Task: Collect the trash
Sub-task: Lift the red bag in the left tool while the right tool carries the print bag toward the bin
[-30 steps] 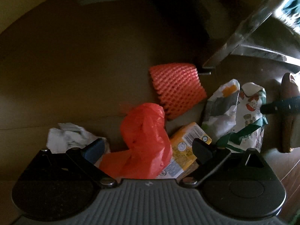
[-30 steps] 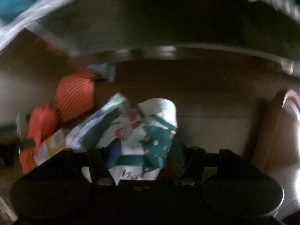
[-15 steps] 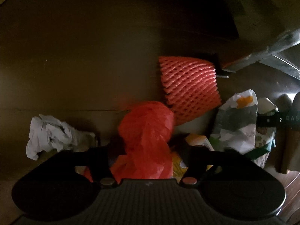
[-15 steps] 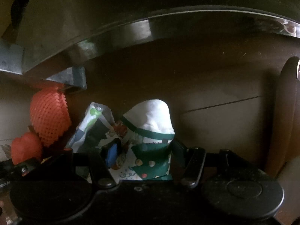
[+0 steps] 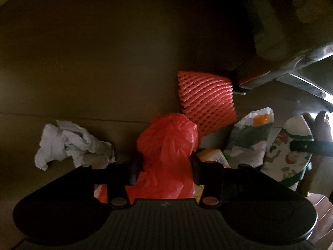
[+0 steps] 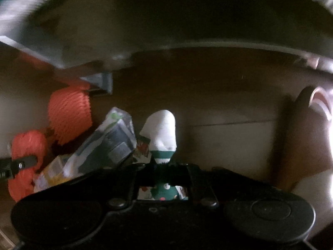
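Observation:
My left gripper (image 5: 165,162) is shut on a crumpled red plastic bag (image 5: 168,143) on the brown floor. My right gripper (image 6: 163,169) is shut on a squashed white and green printed paper cup (image 6: 161,132). The cup also shows at the right of the left wrist view (image 5: 291,145), with the right gripper's finger (image 5: 308,146) across it. A red foam fruit net (image 5: 206,100) lies just beyond the red bag. A crumpled white paper (image 5: 68,141) lies to the left. A yellow wrapper (image 5: 212,156) and a grey printed wrapper (image 5: 247,137) lie between the bag and the cup.
A metal furniture leg and frame (image 5: 287,68) stand beyond the foam net; the frame runs overhead in the right wrist view (image 6: 166,48). A brown slipper (image 6: 301,137) lies right of the cup. The left gripper's finger (image 6: 18,164) shows at that view's left edge.
Both grippers have closed: the left one on the red bag, the right one on the cup, squashing it narrow. Both have shifted slightly.

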Demonstrator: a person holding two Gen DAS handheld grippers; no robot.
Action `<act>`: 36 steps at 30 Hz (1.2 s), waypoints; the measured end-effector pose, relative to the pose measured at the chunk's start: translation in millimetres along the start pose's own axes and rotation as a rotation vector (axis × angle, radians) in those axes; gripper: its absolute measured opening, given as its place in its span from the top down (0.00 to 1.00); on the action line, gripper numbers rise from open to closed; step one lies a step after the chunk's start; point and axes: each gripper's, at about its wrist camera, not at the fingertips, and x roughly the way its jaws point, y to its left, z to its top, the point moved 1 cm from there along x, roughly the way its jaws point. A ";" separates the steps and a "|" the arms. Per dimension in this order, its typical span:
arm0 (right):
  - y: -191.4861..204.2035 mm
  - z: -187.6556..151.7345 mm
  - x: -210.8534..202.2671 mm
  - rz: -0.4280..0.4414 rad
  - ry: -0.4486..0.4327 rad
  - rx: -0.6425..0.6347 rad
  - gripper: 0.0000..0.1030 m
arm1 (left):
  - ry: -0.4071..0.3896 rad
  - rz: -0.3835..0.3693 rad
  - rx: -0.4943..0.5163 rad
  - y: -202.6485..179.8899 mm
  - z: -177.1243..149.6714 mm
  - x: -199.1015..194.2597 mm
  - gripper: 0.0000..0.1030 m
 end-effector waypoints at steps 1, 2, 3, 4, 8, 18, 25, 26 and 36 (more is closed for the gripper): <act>2.8 -3.1 -8.8 -0.004 -0.017 -0.020 0.94 | -0.007 -0.002 -0.002 0.7 -1.3 -6.3 0.56; 5.0 -5.9 -17.9 -0.004 -0.036 -0.033 0.94 | -0.013 -0.010 -0.007 1.3 -2.4 -13.0 0.56; 6.7 -8.5 -27.2 0.000 -0.049 -0.043 0.94 | -0.017 -0.016 -0.012 1.4 -3.6 -17.3 0.56; 6.4 -10.6 -36.3 -0.003 -0.057 -0.052 0.94 | -0.023 -0.018 -0.016 2.0 -5.0 -22.8 0.56; 13.6 -9.5 -77.3 -0.001 -0.097 -0.071 0.94 | -0.035 -0.029 -0.016 4.2 -10.7 -54.6 0.56; 37.5 -33.2 -214.8 0.050 -0.266 -0.217 0.94 | -0.168 -0.030 0.067 -10.5 -8.8 -176.0 0.56; 55.4 -51.1 -317.6 0.083 -0.401 -0.269 0.94 | -0.366 -0.023 0.081 -30.3 -3.0 -294.6 0.56; 56.3 -54.4 -328.6 0.090 -0.422 -0.273 0.94 | -0.386 -0.026 0.075 -34.0 -3.3 -312.9 0.56; 59.4 -91.0 -465.4 0.123 -0.659 -0.322 0.94 | -0.580 -0.069 0.059 -74.5 -24.6 -457.8 0.56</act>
